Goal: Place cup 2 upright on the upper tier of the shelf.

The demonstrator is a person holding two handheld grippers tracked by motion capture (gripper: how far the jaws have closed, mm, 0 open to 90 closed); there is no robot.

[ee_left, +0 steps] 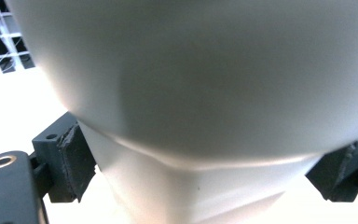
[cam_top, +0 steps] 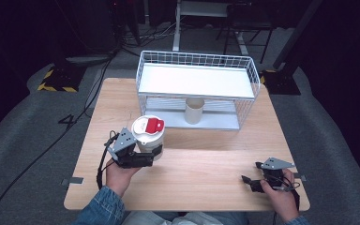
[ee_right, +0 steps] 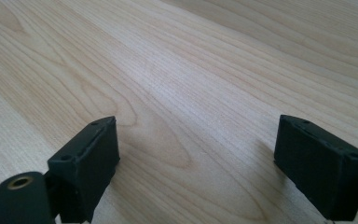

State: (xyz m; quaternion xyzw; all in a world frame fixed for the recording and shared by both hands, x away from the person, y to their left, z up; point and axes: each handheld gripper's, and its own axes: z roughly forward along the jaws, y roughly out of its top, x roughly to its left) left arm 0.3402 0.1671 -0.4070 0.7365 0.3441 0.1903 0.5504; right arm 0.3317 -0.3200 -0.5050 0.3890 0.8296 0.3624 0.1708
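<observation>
Left gripper (cam_top: pixel 153 152): clamped around lower body of white lidded cup (cam_top: pixel 148 136), red tab on lid; cup upright on wooden table (cam_top: pixel 206 164), just in front of wire rack (cam_top: pixel 197 89). Right gripper (cam_top: pixel 246 180): spread wide, nothing between, resting low over table near right edge.

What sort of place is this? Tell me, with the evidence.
Probably a lab or recording studio, not a home: a lone wooden table on grey floor, dark surroundings, cables trailing across it, and hazard-striped stand bases.
</observation>
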